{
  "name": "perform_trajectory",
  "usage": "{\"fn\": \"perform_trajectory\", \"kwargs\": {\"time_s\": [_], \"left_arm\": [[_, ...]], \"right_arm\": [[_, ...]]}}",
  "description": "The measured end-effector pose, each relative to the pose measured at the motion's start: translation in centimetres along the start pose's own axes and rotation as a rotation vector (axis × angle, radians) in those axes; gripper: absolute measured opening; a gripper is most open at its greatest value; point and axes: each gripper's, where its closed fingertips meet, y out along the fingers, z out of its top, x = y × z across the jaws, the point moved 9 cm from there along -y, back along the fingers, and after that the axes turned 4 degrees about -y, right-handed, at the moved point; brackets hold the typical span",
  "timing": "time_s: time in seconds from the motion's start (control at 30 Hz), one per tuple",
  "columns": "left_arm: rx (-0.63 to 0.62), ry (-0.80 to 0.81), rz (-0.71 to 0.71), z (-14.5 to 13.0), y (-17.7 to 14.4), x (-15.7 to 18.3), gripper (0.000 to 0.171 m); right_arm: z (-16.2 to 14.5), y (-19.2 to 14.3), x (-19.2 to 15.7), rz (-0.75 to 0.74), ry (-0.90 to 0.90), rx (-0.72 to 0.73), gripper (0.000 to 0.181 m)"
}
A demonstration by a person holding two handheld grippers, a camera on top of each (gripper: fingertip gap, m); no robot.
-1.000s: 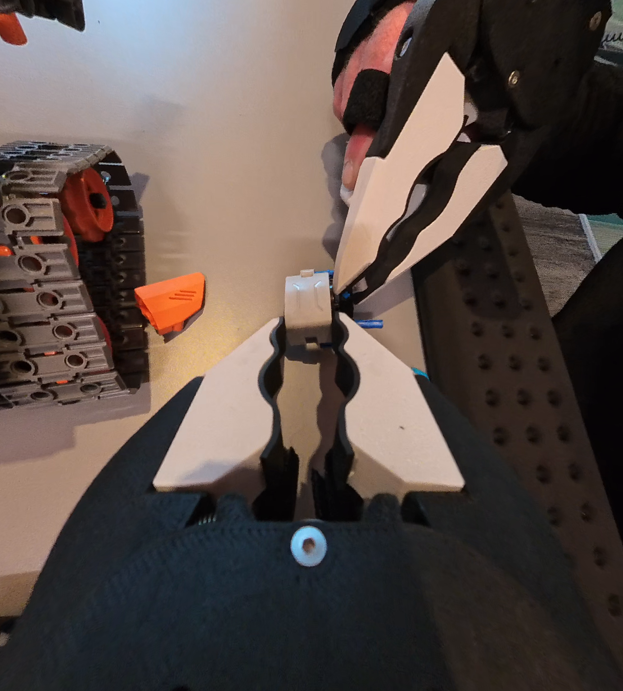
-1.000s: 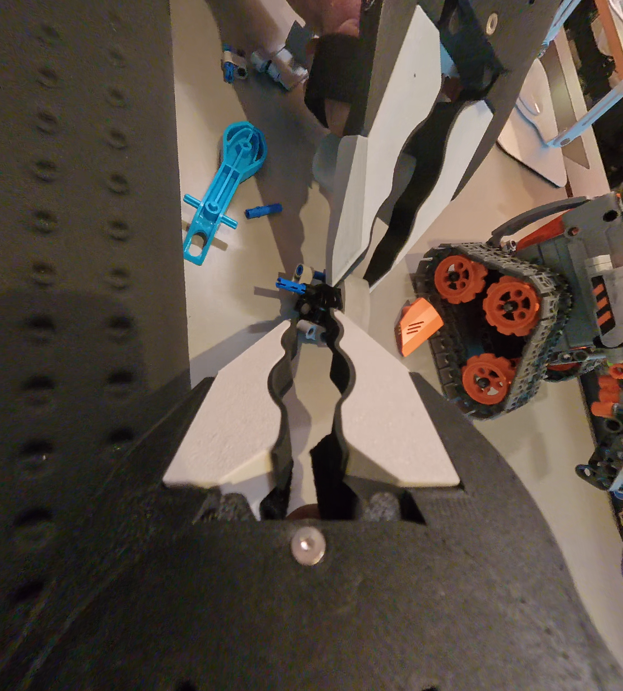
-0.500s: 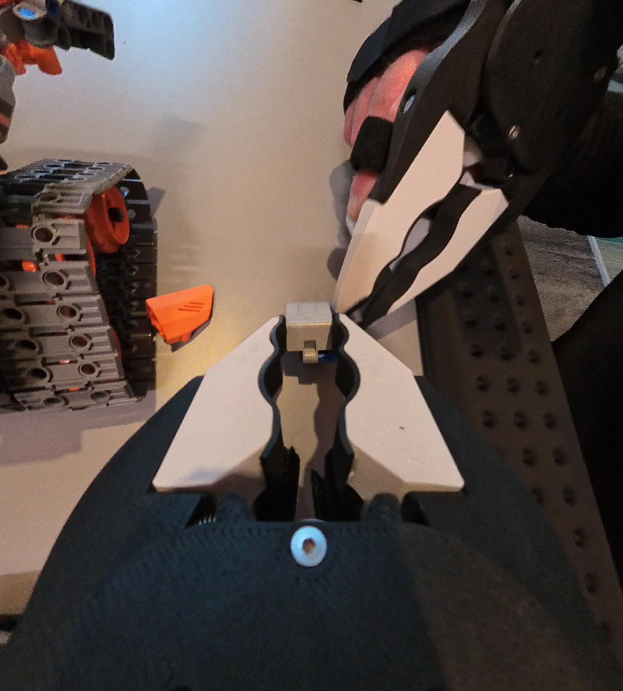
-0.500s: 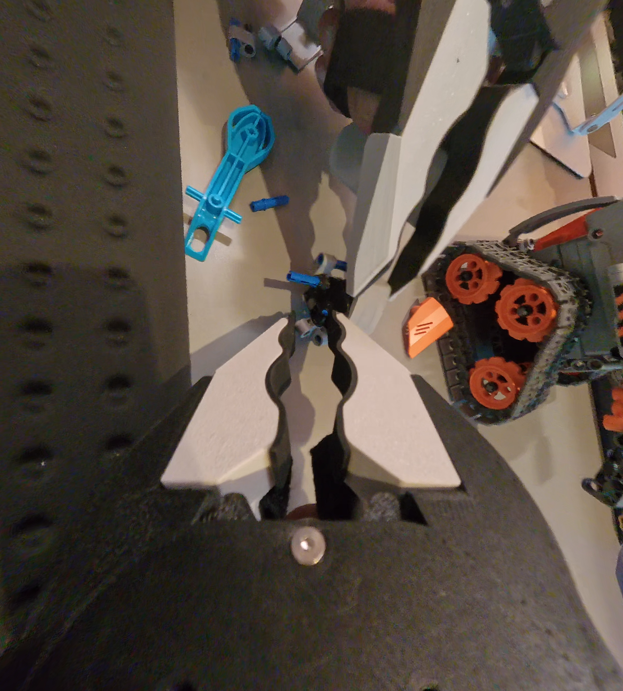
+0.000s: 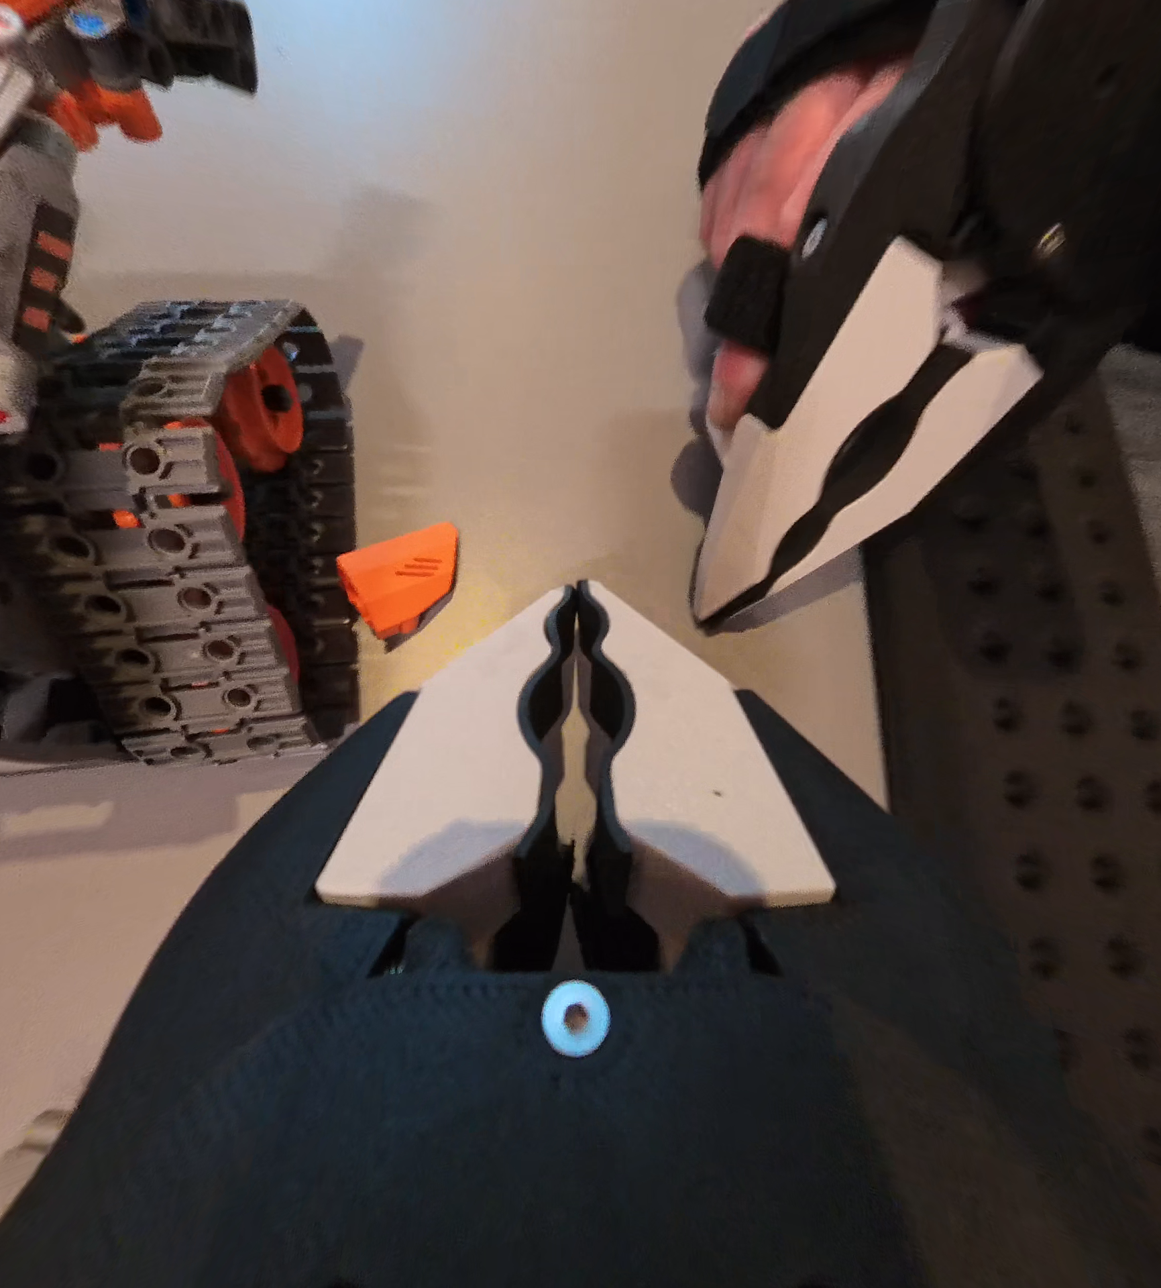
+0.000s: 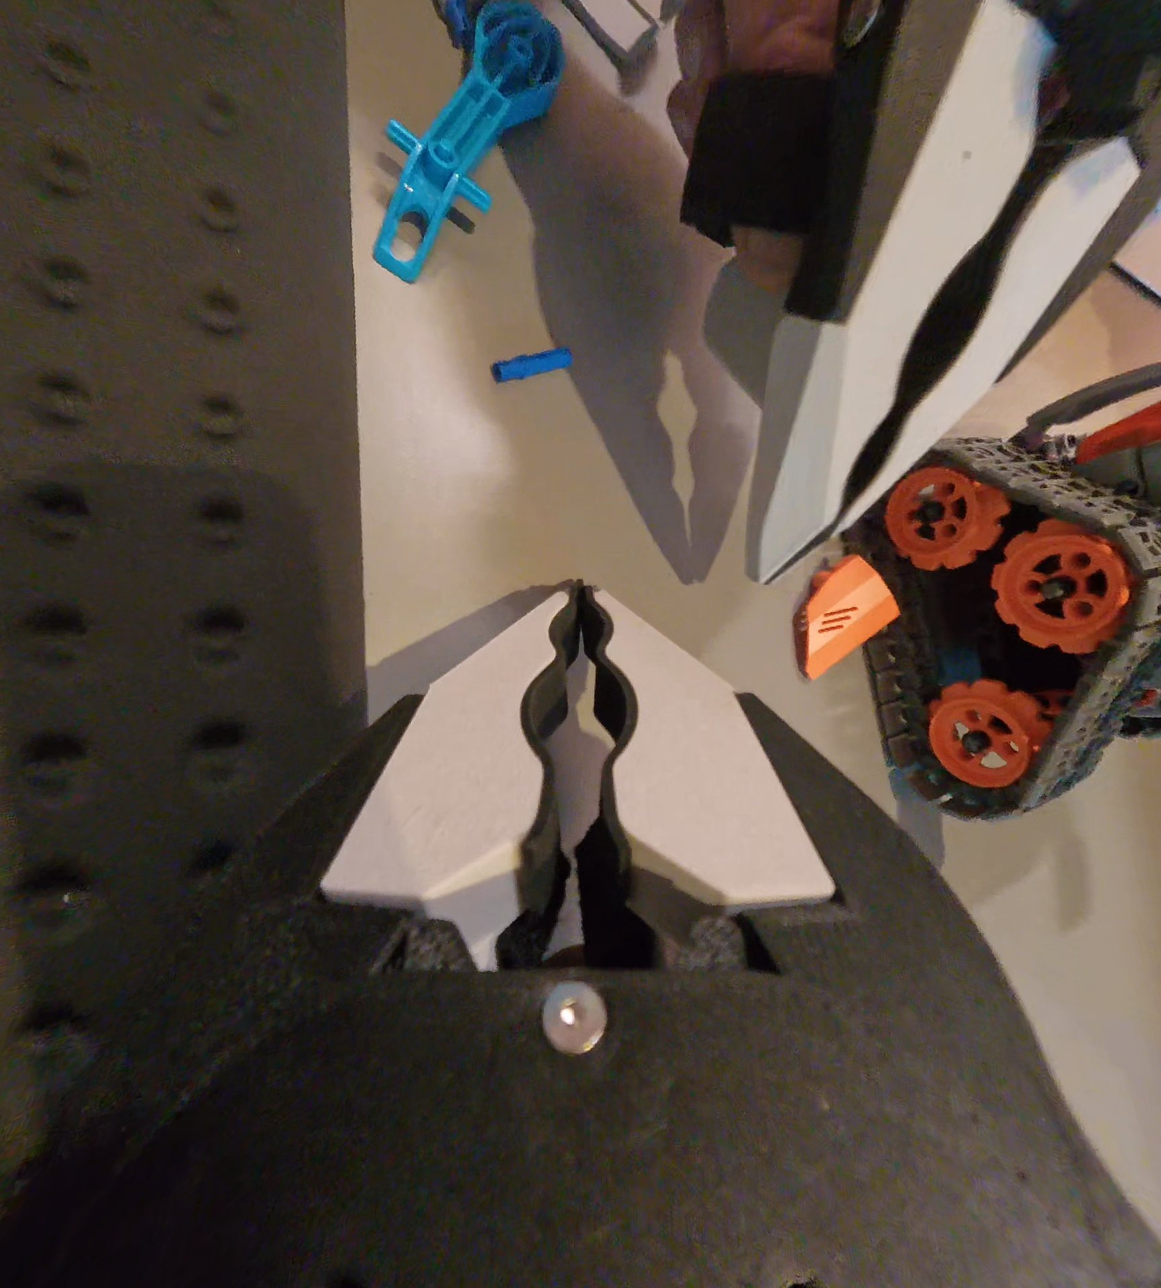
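In the left wrist view, the left gripper [image 5: 576, 589] hovered with jaws pressed together on nothing, near an orange wedge [image 5: 402, 575] beside the tracked model [image 5: 166, 530]; a careless sweep could knock the wedge away. In the right wrist view, the right gripper [image 6: 579, 589] was likewise closed and empty, angled over the table [image 6: 494, 488], a blue pin [image 6: 531, 364] well ahead.

Tracked toy vehicle [image 5: 145, 530] cut off, blurred.
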Motion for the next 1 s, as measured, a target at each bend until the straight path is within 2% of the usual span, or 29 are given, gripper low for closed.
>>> {"fn": "perform_trajectory", "kwargs": {"time_s": [0.1,0.23,0.33,0.43,0.5,0.67,0.77,0.83,0.93,1.0], "left_arm": [[-0.045,0.025,-0.006,-0.1,0.2,-0.4,0.0],[-0.036,0.057,0.013,-0.1,-0.4,-1.0,0.0],[-0.034,0.102,0.012,0.2,-0.4,-0.5,0.0],[-0.058,0.178,0.055,0.2,-0.4,0.0,0.0],[-0.079,0.197,0.081,0.2,-0.3,0.1,0.0],[-0.126,0.303,0.134,-0.2,0.5,0.2,0.0],[-0.134,0.336,0.145,-0.3,1.1,0.3,0.0],[-0.124,0.358,0.144,-0.2,1.3,0.7,0.0],[-0.132,0.404,0.175,0.0,1.4,1.0,0.0],[-0.135,0.402,0.183,0.2,1.6,1.1,0.0]], "right_arm": [[-0.5,-0.1,0.6,-0.011,0.014,0.02,0.0],[-0.5,-0.2,1.2,-0.05,0.01,0.041,0.0],[-0.7,-0.4,1.8,-0.084,0.029,0.057,0.01],[-0.9,-0.2,2.2,-0.113,0.039,0.038,0.032],[-1.3,-0.2,2.4,-0.132,0.048,0.018,0.038],[-0.3,-2.3,2.4,-0.293,0.004,0.075,0.034],[2.6,-4.1,0.4,-0.387,-0.008,0.154,0.03],[5.1,-5.3,-2.4,-0.439,-0.001,0.233,0.029],[8.7,-6.1,-7.9,-0.395,0.012,0.366,0.025],[9.8,-5.8,-11.0,-0.359,0.025,0.373,0.025]]}}
